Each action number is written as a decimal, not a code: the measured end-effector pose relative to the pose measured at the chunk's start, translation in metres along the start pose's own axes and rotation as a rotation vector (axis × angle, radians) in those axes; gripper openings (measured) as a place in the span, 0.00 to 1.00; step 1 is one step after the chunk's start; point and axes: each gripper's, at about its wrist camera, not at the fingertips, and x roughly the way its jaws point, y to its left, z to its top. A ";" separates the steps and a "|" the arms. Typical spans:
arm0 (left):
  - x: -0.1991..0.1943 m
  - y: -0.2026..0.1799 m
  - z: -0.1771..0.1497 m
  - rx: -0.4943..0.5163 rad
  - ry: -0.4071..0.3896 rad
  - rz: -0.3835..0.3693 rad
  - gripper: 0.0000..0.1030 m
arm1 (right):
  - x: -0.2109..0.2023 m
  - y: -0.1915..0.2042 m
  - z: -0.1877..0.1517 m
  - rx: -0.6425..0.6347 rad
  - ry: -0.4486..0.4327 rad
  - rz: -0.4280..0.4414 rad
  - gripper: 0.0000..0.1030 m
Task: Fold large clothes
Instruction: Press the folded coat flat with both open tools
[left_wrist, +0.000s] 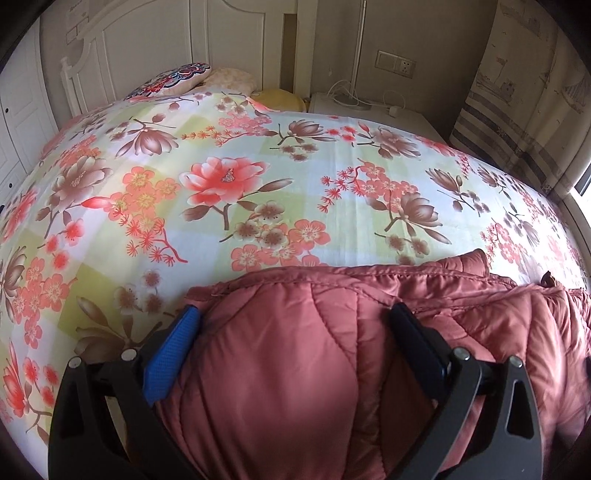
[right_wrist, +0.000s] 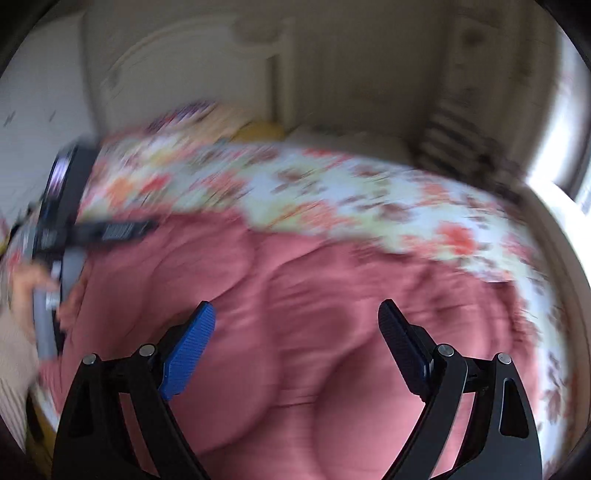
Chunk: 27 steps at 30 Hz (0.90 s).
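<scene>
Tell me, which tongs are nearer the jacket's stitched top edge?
Probably the left. The left tongs straddle a puffed fold of the red quilted jacket, fingertips close below its stitched edge. The right tongs hang open over the jacket's middle, well short of it in a blurred view.

bed: floral sheet | on it: quilted red jacket (near edge), pillows at headboard

- left wrist view sharp, soft daylight from window at right edge
- right wrist view heavily motion-blurred, window glare blown out
- strong fisheye bending, dark vignette corners in both
</scene>
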 end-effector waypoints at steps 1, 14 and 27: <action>0.000 0.001 0.000 -0.004 0.000 0.000 0.98 | 0.003 0.006 -0.004 -0.020 -0.029 -0.024 0.84; -0.091 -0.060 -0.025 0.137 -0.213 -0.087 0.98 | -0.041 -0.108 -0.014 0.294 -0.080 -0.077 0.84; -0.037 -0.093 -0.053 0.248 -0.096 -0.175 0.98 | -0.009 -0.171 -0.049 0.465 -0.010 -0.109 0.85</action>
